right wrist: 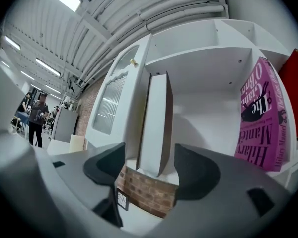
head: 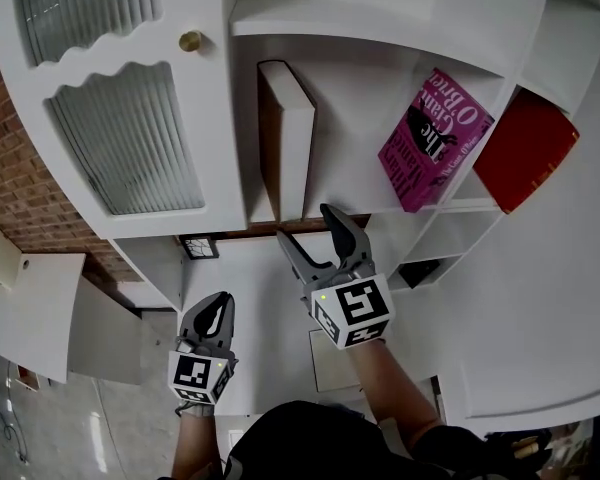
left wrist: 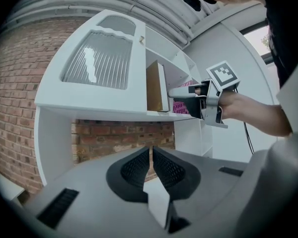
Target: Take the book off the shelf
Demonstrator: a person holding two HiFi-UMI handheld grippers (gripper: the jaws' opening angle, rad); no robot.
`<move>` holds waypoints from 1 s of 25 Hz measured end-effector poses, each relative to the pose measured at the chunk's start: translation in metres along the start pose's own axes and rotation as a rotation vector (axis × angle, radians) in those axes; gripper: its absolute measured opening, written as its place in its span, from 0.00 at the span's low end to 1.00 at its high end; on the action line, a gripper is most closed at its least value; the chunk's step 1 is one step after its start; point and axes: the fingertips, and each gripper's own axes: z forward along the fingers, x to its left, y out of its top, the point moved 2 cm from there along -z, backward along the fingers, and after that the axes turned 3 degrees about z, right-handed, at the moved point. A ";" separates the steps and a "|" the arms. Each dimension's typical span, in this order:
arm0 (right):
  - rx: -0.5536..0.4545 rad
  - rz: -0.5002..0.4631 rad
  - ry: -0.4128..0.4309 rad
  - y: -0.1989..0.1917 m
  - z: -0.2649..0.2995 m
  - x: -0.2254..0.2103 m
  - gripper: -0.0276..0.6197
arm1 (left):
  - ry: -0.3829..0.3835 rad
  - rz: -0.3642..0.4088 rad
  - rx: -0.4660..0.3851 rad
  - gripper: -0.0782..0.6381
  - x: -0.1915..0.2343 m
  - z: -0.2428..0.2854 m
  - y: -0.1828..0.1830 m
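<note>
A brown-covered book (head: 285, 133) with white page edges stands upright on the white shelf (head: 380, 203), close to the cabinet's dividing wall. My right gripper (head: 308, 224) is open wide just in front of the shelf edge, below that book. In the right gripper view the book (right wrist: 156, 118) lines up with the gap of the right gripper (right wrist: 149, 165), and the pads do not touch it. My left gripper (head: 214, 306) hangs lower and to the left, shut and empty. The left gripper (left wrist: 151, 155) looks up at the right gripper (left wrist: 181, 91) near the book (left wrist: 155, 87).
A pink paperback (head: 435, 138) leans at the right of the same shelf, with a red book (head: 525, 148) in the neighbouring compartment. A cabinet door (head: 120, 98) with ribbed glass and a brass knob (head: 191, 40) is to the left. Brick wall (left wrist: 20, 98) lies behind.
</note>
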 end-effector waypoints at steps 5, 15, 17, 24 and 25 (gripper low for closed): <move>0.014 -0.018 0.004 0.011 0.021 -0.006 0.52 | 0.021 -0.001 -0.008 0.12 0.007 0.006 0.003; 0.063 -0.025 -0.003 0.015 0.053 -0.005 0.52 | 0.040 -0.005 -0.001 0.12 0.009 0.010 -0.001; 0.073 -0.031 -0.010 0.015 0.058 -0.006 0.52 | 0.042 -0.006 0.001 0.12 0.009 0.010 -0.002; 0.095 0.026 -0.011 0.010 0.069 -0.007 0.52 | 0.060 -0.008 0.002 0.12 0.013 0.008 -0.003; 0.099 0.030 -0.013 0.009 0.071 -0.007 0.52 | 0.062 -0.008 0.004 0.12 0.013 0.007 -0.004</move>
